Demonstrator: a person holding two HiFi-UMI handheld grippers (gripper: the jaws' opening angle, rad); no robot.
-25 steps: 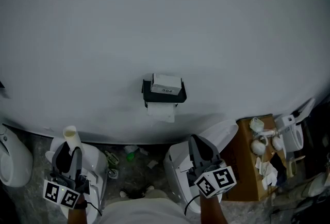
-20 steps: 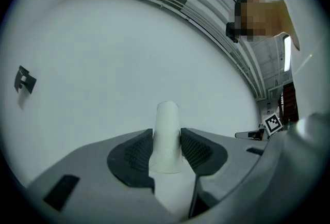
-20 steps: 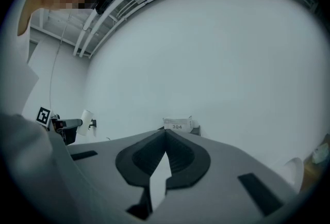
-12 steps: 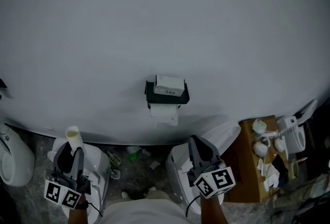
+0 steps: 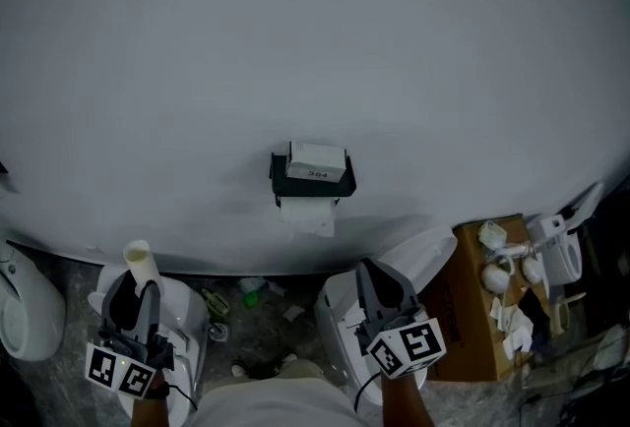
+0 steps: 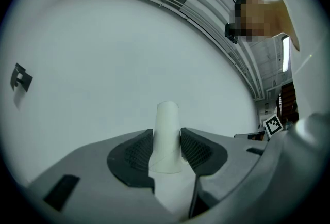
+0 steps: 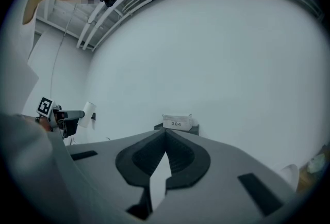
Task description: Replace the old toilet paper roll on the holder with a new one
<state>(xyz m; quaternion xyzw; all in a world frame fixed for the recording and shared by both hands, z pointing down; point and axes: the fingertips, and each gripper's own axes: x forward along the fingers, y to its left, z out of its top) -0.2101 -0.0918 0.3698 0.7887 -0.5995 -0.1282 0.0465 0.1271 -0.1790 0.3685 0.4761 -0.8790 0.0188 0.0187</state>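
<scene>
Left gripper view shows the left gripper with its jaws partly apart and pressed on both sides of a pale cardboard tube. The tube stands upright between the ribbed pads and sticks out beyond their tips. In the right gripper view the right gripper has its jaws fully together with nothing between them. It points toward the black holder on the wall.

In the head view the holder is fixed low on the pale wall, ahead of and between the two grippers and well apart from both. A small white box printed 304 rests on top of it. A ragged piece of white toilet paper hangs from its underside.

The wall is bare to either side of the holder and above it. Below the holder, the floor strip is strewn with small litter. A white rounded fixture sits under the left gripper and another under the right. A brown carton holding white odds and ends stands just beside the right gripper, crowding that side.
</scene>
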